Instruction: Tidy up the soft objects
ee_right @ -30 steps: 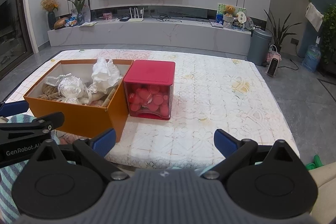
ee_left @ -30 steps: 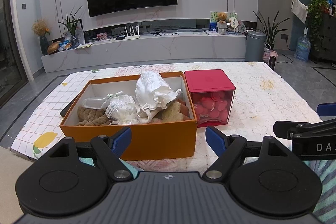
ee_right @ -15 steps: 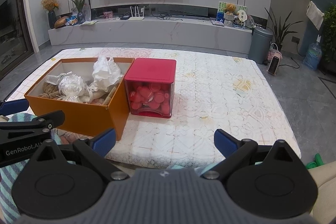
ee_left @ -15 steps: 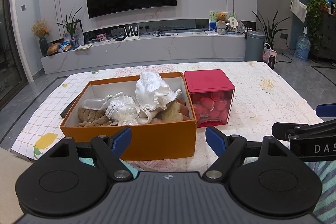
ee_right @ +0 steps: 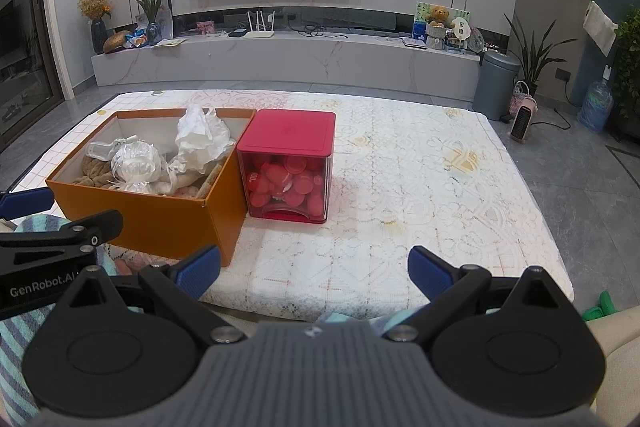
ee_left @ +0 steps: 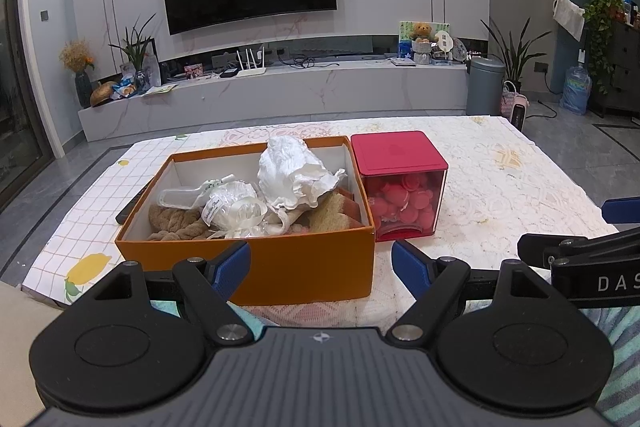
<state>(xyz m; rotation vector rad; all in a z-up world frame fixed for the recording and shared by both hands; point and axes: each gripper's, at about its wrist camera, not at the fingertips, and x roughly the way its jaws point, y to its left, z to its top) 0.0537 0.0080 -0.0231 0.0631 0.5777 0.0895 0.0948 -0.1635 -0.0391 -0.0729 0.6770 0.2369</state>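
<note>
Two views. Left wrist: left gripper (ee_left: 321, 265) hovered fingers apart, empty, facing orange box (ee_left: 280, 271) at 12 o'clock, soft items heaped inside, likely pre-reach. Right wrist: right gripper (ee_right: 314, 267) likewise spread, box (ee_right: 160, 219) at 10 o'clock, red container (ee_right: 292, 143) touching it.

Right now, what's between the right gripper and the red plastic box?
Nothing: only bare white lace tablecloth lies between the open right gripper and the red lidded plastic box, seen from the right wrist view.

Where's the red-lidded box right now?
In both wrist views the red-lidded box stands on the table, against the orange box's right side.
</note>
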